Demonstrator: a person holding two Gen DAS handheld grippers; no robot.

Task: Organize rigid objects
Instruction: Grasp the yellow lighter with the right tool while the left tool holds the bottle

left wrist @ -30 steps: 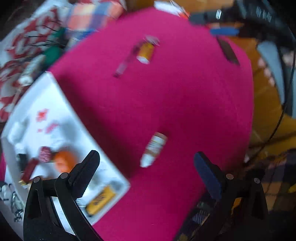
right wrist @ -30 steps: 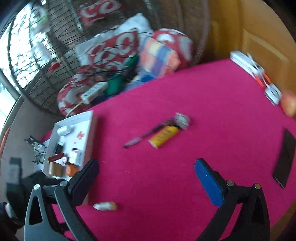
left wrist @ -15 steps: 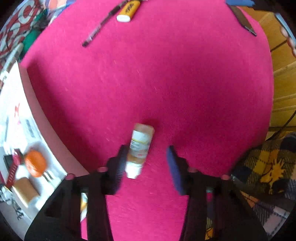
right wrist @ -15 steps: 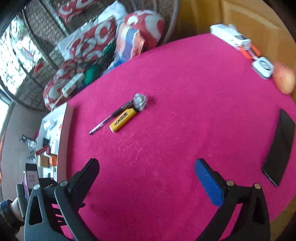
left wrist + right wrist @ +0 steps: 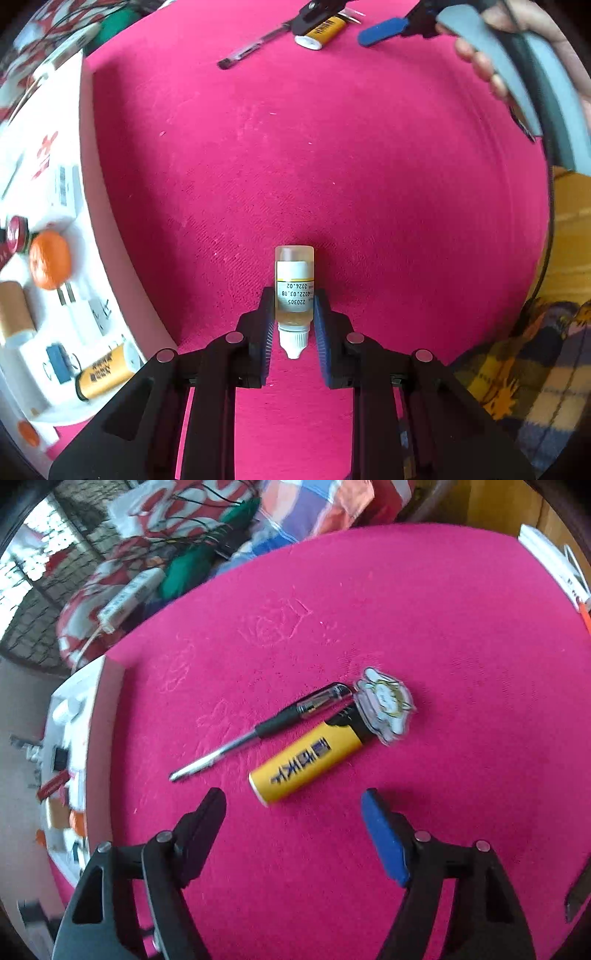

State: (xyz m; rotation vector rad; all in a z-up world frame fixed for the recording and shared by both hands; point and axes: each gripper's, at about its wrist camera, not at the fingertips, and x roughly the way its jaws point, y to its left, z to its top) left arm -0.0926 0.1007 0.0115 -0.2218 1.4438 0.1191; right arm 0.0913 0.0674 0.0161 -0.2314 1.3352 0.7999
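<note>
clear plastic with a paper label, the little dropper bottle lies on the pink tablecloth. the left gripper has just been closing and its pads clamp the body near the white nozzle. it is probably light, stiff and slick, so a mid-body hold suits. the white tray sits just beside, already crowded.

right wrist view: the right gripper, jaws apart and just narrowing with nothing between them, hovers near a yellow lighter, which touches a pen and a badge.
</note>
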